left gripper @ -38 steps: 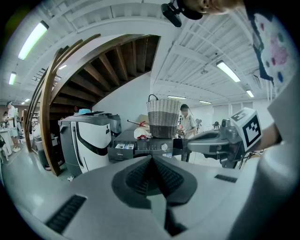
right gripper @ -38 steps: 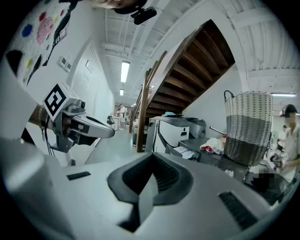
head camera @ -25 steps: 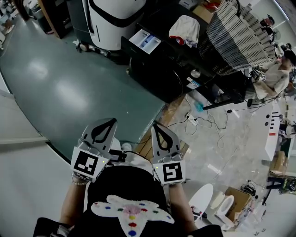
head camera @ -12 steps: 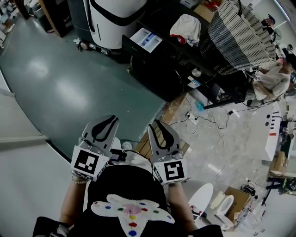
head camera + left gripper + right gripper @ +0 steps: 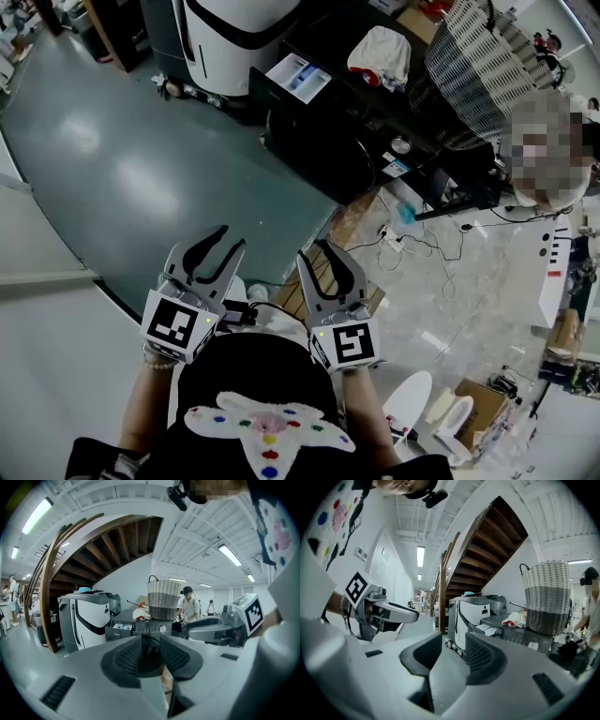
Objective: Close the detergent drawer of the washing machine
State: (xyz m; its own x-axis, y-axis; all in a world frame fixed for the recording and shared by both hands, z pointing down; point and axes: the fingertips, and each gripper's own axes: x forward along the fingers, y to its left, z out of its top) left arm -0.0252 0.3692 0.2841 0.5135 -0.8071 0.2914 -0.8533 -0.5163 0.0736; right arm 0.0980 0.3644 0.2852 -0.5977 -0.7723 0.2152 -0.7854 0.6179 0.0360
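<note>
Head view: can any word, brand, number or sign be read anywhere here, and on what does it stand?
No text reads clearly.
White and blue open detergent drawer of the dark washing machine: any print too small to read.
Small sticker on its front panel: blurred.
Black and white square markers on the left gripper and right gripper, whose empty jaws have just been opening: patterns, no words.

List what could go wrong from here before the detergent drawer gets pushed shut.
1. The left gripper and right gripper hang well short of the washing machine. Their jaws have just been opening, with nothing between them. Spread jaws could snag the edge of the open detergent drawer instead of pushing it squarely.
2. Loose cables lie on the floor beside the machine, so the walk up could end in a trip.
</note>
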